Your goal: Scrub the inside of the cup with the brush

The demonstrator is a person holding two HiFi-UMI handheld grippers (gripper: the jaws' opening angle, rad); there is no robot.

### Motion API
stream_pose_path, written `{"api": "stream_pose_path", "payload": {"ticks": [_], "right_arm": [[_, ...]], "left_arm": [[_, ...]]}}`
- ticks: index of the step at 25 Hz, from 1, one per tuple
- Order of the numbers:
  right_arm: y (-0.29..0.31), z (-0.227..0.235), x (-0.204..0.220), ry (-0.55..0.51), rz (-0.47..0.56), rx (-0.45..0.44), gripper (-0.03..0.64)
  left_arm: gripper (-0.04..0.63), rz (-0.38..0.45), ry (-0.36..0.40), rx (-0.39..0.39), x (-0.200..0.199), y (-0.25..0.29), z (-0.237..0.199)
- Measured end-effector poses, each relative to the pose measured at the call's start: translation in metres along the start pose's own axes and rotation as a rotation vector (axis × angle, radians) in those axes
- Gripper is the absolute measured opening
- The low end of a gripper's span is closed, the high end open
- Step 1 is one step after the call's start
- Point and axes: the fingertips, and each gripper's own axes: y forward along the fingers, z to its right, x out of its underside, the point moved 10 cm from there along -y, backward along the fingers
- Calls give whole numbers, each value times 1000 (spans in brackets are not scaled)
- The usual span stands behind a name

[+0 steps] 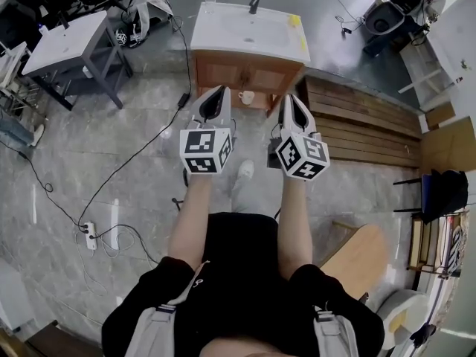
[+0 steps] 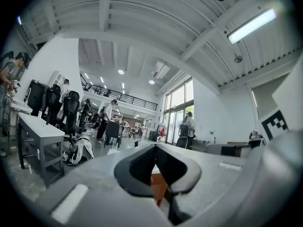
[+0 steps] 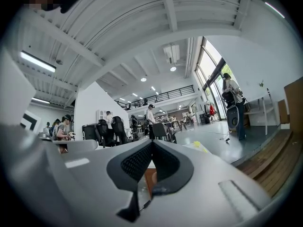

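Cup: small white cup [image 1: 246,97] sat low against the wooden cabinet [image 1: 223,71] front; on the floor or on a ledge, couldn't tell.
Bearing: dead ahead, in the gap between the two tools' lines, well apart from both.
Left tool [image 1: 214,95]: jaws pressed together, nothing in them, aimed level at the cabinet.
Right tool [image 1: 292,101]: likewise closed and empty.
Nearer hand: the left, by a shade, as a judgement.
Brush: not made out anywhere.

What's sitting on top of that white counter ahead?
A dark tap at the back and yellow things along its right edge. Nothing covers the counter from here.
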Motion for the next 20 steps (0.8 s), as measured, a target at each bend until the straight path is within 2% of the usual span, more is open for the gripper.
{"api": "stream_pose_path", "payload": {"ticks": [7, 12, 20], "right_arm": [[46, 17, -4, 32, 35, -35, -1], [104, 41, -6, 49, 60, -56, 0], [180, 79, -8, 81, 54, -92, 0]], "left_arm": [[-3, 22, 34, -28, -10, 38, -18], [-3, 28, 59, -49, -9, 89, -35], [-3, 27, 42, -77, -8, 158, -52]]}}
